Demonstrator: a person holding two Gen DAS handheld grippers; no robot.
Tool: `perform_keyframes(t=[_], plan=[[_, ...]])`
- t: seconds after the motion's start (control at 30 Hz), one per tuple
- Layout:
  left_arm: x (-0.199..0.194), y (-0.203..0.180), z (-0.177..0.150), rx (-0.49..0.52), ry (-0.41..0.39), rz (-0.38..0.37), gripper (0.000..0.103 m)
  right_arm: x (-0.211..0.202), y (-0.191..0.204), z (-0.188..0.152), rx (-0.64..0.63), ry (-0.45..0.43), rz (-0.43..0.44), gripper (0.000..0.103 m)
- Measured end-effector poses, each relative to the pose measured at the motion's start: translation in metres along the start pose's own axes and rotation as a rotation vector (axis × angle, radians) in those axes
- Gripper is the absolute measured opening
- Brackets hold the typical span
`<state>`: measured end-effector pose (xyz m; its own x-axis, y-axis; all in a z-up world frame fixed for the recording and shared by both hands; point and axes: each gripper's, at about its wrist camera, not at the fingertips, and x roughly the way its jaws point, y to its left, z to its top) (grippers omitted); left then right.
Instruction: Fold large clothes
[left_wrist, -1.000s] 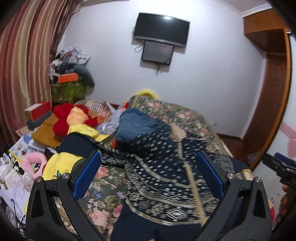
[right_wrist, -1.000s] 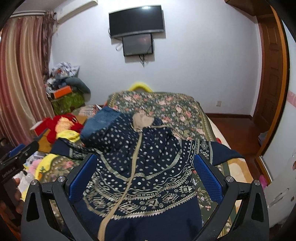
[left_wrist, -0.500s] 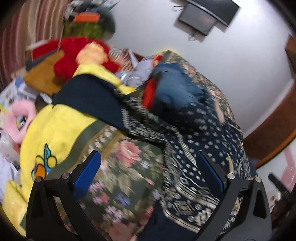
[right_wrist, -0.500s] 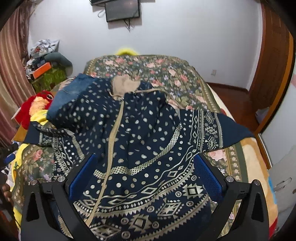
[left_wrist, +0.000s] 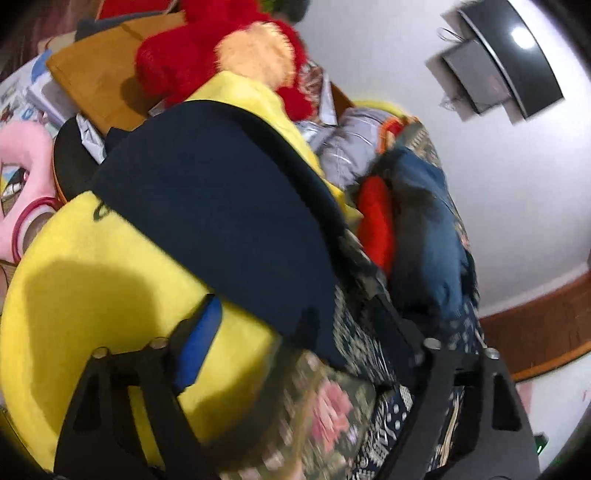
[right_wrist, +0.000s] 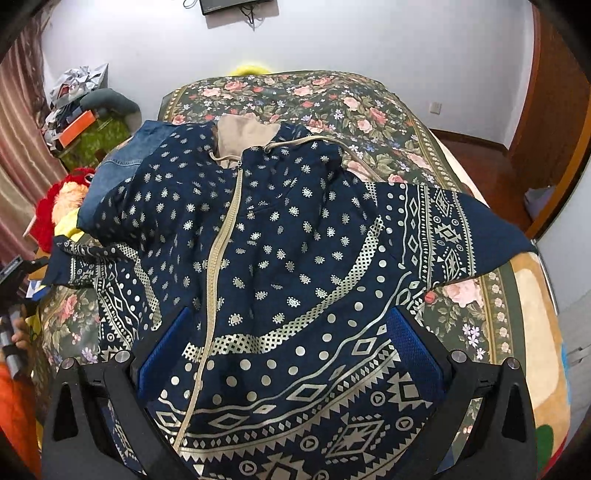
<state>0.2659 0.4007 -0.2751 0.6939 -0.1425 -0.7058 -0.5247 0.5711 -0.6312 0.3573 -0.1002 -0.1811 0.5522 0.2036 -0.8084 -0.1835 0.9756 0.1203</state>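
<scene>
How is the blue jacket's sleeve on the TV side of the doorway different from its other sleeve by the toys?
The door-side sleeve lies spread flat with its silver pattern and plain cuff showing. The toy-side sleeve looks rumpled and reaches the bed's edge beside the yellow plush. Both belong to the navy jacket and share the silver pattern.

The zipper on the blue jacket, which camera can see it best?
The right wrist view. There the zipper runs in full down the spread-out jacket, sharp and unhidden. The left wrist view shows only a blurred sleeve and patterned edge, with no zipper.
</scene>
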Motion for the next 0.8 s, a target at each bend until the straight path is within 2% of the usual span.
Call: perform_keyframes(t=[0.1,0.23,0.33,0.43,0.5,0.63,0.8], plan=[[0.009,0.013,0.014,-0.058,-0.013,-0.002,0.063,0.003,0.0,0.001,0.004,0.009,0.004,0.103],[0.013,0.014,0.026,-0.018,-0.093,0.063,0.061,0.005,-0.001,0.001,0.004,0.02,0.009,0.103],[0.023,0.02,0.036,-0.035,-0.104,0.12,0.051,0.001,0.0,0.001,-0.002,0.006,0.013,0.103],[0.025,0.019,0.044,-0.01,-0.122,0.206,0.029,-0.008,0.001,0.002,-0.007,-0.018,0.014,0.103],[0.023,0.017,0.047,-0.003,-0.128,0.252,0.009,-0.016,-0.001,0.003,-0.008,-0.04,0.015,0.103],[-0.004,-0.004,0.045,0.073,-0.186,0.285,0.005,-0.028,-0.005,0.005,0.004,-0.07,0.01,0.103],[-0.053,-0.064,0.037,0.216,-0.289,0.233,0.004,-0.041,-0.013,0.01,0.033,-0.093,0.043,0.103]])
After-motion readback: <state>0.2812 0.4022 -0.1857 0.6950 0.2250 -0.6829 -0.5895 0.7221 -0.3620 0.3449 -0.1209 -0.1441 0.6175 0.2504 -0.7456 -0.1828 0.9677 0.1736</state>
